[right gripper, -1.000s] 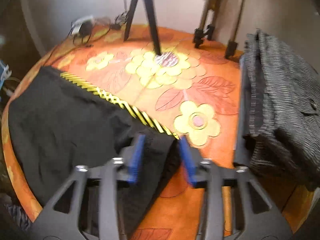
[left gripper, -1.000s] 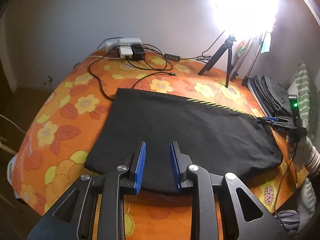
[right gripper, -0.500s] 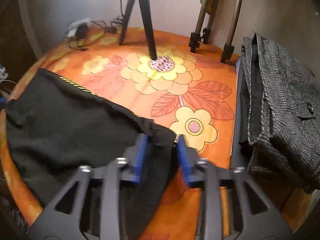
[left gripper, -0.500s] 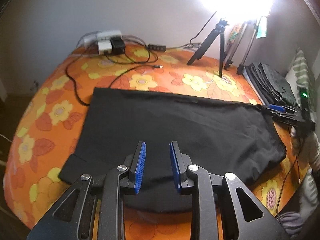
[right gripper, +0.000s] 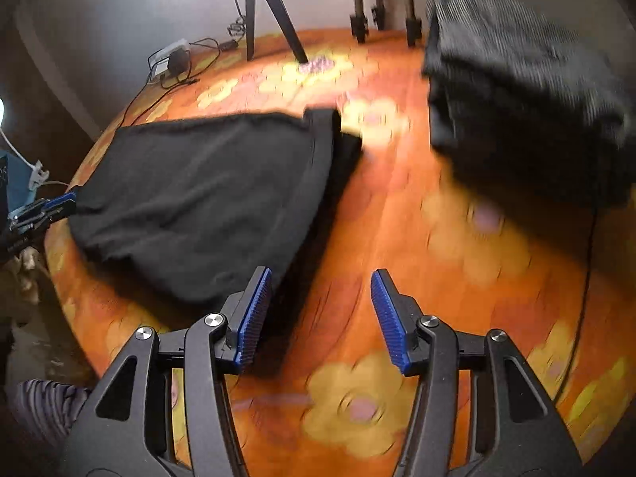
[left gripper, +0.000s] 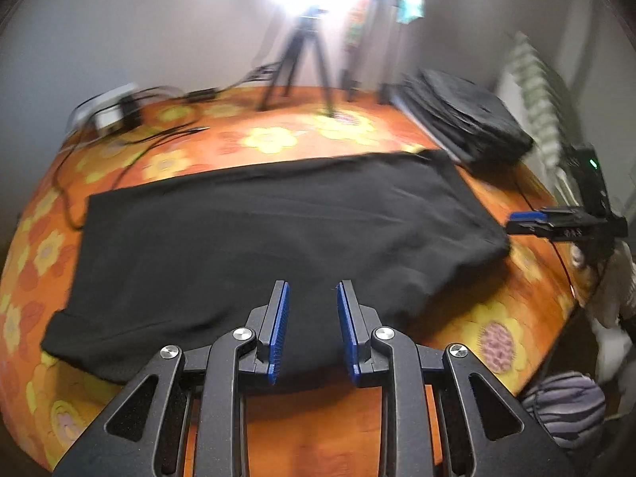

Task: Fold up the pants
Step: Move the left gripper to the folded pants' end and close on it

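The black pants [left gripper: 270,234] lie folded in a flat rectangle on the orange flowered table [left gripper: 278,139]; they also show in the right wrist view [right gripper: 206,194]. My left gripper [left gripper: 311,332] is open and empty, above the pants' near edge. My right gripper [right gripper: 318,318] is open wide and empty, just off the pants' right end over bare tablecloth. The right gripper's blue pads [left gripper: 524,216] show in the left wrist view at the right, apart from the cloth.
A pile of dark folded garments [right gripper: 524,91] sits at the far right of the table. Tripod legs [left gripper: 294,75] stand at the back under a bright lamp. A power strip with cables [left gripper: 119,113] lies at the back left. The table edge drops off in front.
My right gripper has let go of the pants' end, opened wide and drawn back. The yellow-striped edge is folded under, out of sight. My left gripper stayed open and shifted right.
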Tool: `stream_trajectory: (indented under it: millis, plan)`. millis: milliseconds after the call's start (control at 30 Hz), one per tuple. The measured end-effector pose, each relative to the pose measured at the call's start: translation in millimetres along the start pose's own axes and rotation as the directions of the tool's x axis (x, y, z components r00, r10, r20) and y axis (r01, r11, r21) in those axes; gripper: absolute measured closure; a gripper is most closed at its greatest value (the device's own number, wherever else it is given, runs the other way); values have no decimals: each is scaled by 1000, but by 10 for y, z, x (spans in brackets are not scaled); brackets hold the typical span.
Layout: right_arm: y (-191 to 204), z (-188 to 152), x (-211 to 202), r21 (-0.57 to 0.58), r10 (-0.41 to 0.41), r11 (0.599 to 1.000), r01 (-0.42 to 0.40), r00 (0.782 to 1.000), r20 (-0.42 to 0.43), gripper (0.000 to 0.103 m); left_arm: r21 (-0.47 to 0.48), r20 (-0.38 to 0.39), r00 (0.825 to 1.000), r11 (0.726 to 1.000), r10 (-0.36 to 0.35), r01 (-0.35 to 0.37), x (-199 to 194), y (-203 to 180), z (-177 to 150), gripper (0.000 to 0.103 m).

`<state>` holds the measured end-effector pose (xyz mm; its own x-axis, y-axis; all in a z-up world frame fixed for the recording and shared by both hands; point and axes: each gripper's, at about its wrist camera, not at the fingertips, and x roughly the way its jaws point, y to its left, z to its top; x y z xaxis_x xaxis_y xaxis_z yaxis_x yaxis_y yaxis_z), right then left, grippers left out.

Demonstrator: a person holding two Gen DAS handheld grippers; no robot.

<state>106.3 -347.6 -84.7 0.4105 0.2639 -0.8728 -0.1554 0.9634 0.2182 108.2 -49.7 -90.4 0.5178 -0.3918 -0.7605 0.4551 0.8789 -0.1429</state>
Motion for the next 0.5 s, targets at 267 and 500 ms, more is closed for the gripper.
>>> stream_trajectory:
  millis: [267,500]
  plan:
    - [-105,-134,7,158,112,981,-114,993,19,45,239,-62,992,964,-107,119,292,-891,93,63]
    - [-205,-128,-173,189,109,975,-120,992,66,45,451,-108,988,881,-106,144,618,-1638,164,63]
